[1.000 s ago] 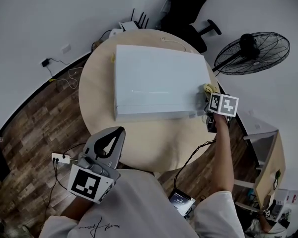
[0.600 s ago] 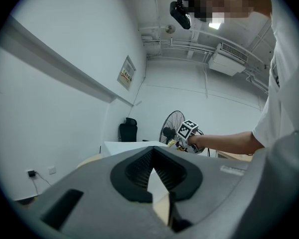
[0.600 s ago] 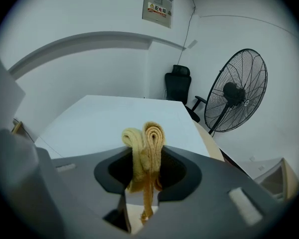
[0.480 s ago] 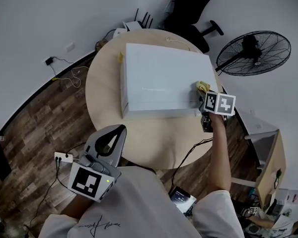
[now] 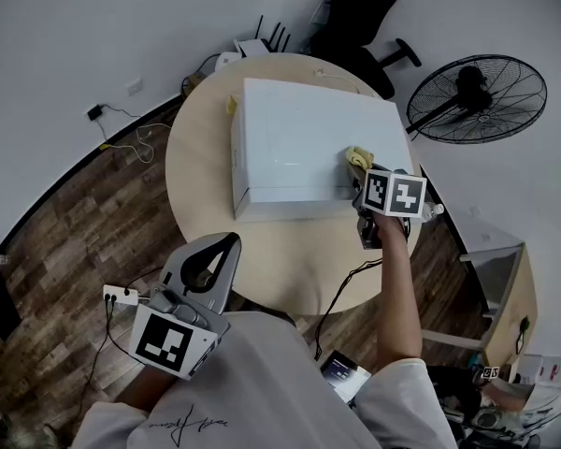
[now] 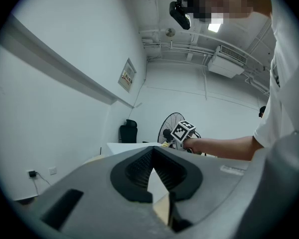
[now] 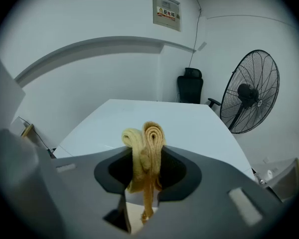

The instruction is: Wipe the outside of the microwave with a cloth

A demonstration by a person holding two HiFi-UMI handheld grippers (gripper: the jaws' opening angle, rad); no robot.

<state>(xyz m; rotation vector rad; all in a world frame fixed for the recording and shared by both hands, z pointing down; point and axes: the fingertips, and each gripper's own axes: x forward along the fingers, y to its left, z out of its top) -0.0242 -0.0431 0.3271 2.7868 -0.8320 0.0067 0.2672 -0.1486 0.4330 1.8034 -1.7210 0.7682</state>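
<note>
A white microwave (image 5: 299, 148) stands on a round beige table (image 5: 196, 181). My right gripper (image 5: 361, 169) is shut on a folded yellow cloth (image 5: 357, 157) and presses it onto the microwave's top near the front right corner. In the right gripper view the cloth (image 7: 147, 143) sticks up between the jaws of the right gripper (image 7: 145, 161), over the flat white microwave top (image 7: 184, 123). My left gripper (image 5: 224, 246) hangs low by my body, off the table's near edge, shut with nothing in it. The left gripper (image 6: 150, 156) points toward the microwave (image 6: 123, 146).
A standing fan (image 5: 477, 96) is right of the table and a black office chair (image 5: 355, 7) behind it. A router (image 5: 252, 45) sits at the table's far edge. Cables and a power strip (image 5: 115, 297) lie on the wooden floor at the left.
My right gripper has slid the cloth leftward across the microwave's top, away from the right edge. The left gripper has stayed put.
</note>
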